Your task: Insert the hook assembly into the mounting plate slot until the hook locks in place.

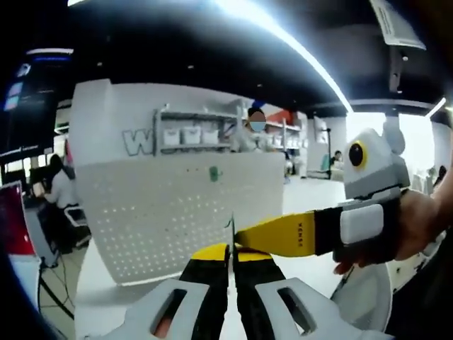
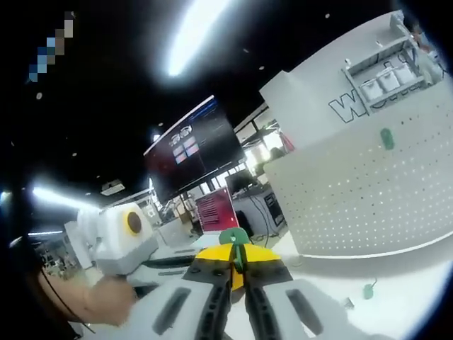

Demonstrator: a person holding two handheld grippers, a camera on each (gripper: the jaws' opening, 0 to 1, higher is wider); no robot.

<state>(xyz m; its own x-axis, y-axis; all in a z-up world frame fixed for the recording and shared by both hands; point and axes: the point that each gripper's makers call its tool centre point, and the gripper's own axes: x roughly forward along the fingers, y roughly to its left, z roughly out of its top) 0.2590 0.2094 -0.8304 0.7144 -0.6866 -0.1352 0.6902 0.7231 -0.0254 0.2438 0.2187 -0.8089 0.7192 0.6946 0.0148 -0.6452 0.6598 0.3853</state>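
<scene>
The white perforated mounting plate [image 1: 170, 212] stands upright on the table, with a small green piece [image 1: 214, 173] fixed on its face. In the left gripper view my left gripper [image 1: 231, 249] is shut on a thin dark hook wire [image 1: 230, 228] that sticks up between its tips. The right gripper's yellow jaw [image 1: 283, 235], held by a hand, comes in from the right and meets that wire. In the right gripper view my right gripper [image 2: 238, 261] is shut on a green hook piece [image 2: 234, 238], short of the plate [image 2: 368, 191]. The left gripper [image 2: 120, 234] is at the left.
Another green piece [image 2: 368, 290] lies on the white table [image 2: 417, 297] in front of the plate, and one is on the plate [image 2: 386, 138]. A red screen [image 2: 216, 210] and a dark monitor [image 2: 191, 152] stand behind. People sit at the far left [image 1: 56, 188].
</scene>
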